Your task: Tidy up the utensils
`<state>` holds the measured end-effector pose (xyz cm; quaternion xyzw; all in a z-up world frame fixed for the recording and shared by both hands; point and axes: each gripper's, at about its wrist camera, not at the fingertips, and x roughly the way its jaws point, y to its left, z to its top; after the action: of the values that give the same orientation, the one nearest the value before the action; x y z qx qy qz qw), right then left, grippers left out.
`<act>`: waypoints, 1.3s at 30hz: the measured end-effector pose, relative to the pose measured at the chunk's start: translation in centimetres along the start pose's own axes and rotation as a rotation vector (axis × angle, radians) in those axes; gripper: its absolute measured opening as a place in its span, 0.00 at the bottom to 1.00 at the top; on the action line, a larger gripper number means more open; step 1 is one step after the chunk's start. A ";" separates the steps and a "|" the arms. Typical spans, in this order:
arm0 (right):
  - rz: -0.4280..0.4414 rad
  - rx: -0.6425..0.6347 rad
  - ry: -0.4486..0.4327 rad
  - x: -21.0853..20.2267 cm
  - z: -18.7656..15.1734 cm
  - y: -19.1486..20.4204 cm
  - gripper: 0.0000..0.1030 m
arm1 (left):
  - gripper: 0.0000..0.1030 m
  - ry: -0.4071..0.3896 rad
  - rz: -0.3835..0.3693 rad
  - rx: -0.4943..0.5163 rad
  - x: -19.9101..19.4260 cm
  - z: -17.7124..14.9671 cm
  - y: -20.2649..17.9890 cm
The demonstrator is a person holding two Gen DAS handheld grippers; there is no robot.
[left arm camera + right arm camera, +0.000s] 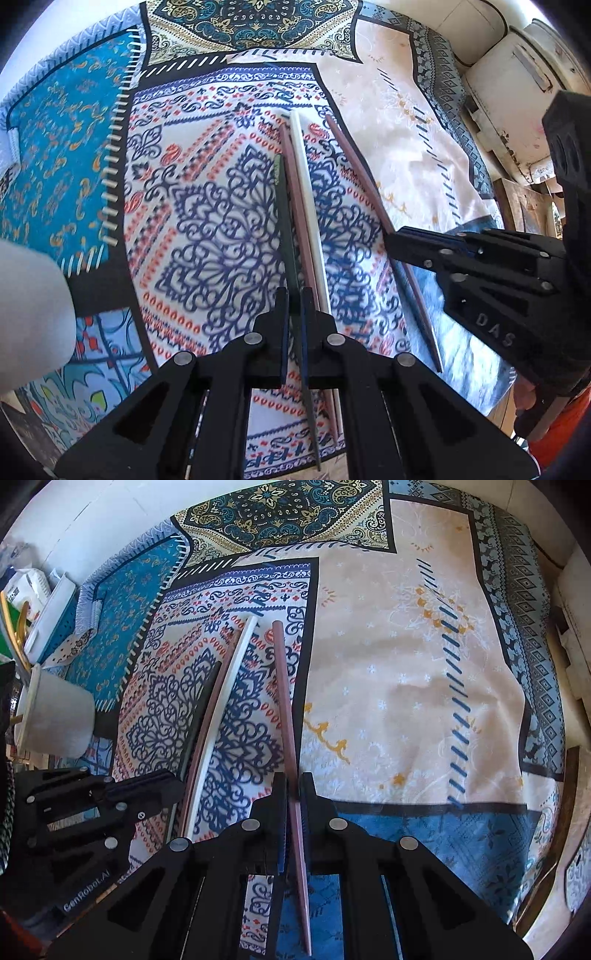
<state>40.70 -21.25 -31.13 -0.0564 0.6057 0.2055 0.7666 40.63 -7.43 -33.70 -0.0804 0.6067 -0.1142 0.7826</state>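
My left gripper [294,314] is shut on a dark green chopstick [285,221] that runs away from me over the patterned cloth. Right beside it lie a mauve chopstick [295,192] and a white chopstick [306,192]. My right gripper [294,794] is shut on a second mauve chopstick [285,701], which passes between its pads and sticks out below. The left wrist view shows that gripper [397,240] at the right with its chopstick [354,166]. In the right wrist view the left gripper [173,779] sits at the lower left, next to the white chopstick [232,675].
A white cup [55,720] stands at the cloth's left edge, also in the left wrist view as the cup [29,314]. Behind it are a blue perforated basket [55,620] and packages. The patchwork tablecloth [406,683] covers the table; a pale cabinet [517,92] stands at the far right.
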 end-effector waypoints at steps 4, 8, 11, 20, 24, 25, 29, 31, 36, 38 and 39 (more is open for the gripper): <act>0.012 -0.025 0.001 0.3 0.7 0.3 0.06 | 0.04 0.003 -0.004 -0.014 0.2 1.1 0.0; 0.032 -0.048 0.006 0.6 1.0 0.4 0.07 | 0.04 0.002 0.009 -0.023 0.4 1.8 -0.3; 0.033 -0.068 0.008 0.7 1.1 0.8 0.07 | 0.04 -0.002 0.018 -0.027 0.5 2.4 -0.6; 0.041 -0.054 -0.004 0.1 0.4 0.6 0.06 | 0.04 -0.009 0.043 0.000 0.6 3.7 -1.1; 0.055 -0.021 -0.016 -0.6 -0.4 -0.3 0.06 | 0.03 -0.010 0.076 0.023 0.6 3.5 -1.9; 0.059 -0.013 -0.023 -0.9 -0.6 -0.5 0.06 | 0.02 -0.015 0.091 0.031 0.6 3.3 -2.2; 0.074 0.010 -0.058 -2.2 -1.0 -0.9 0.06 | 0.00 -0.055 0.112 0.045 -0.6 1.9 -3.1; 0.081 0.018 -0.078 -3.0 -1.2 -1.1 0.06 | 0.00 -0.080 0.125 0.062 -1.7 1.1 -3.2; 0.086 0.027 -0.129 -4.9 -1.6 -1.2 0.06 | 0.00 -0.097 0.122 0.078 -2.8 -0.1 -3.6; 0.091 0.033 -0.147 -5.6 -1.8 -1.1 0.06 | 0.00 -0.097 0.113 0.061 -2.7 0.2 -3.2; 0.091 0.035 -0.156 -5.9 -1.9 -1.1 0.06 | 0.01 -0.096 0.112 0.047 -2.6 0.5 -2.8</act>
<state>38.31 -24.35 -26.19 0.0010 0.5496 0.2333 0.8022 40.28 -9.38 -30.43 -0.0335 0.5692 -0.0804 0.8176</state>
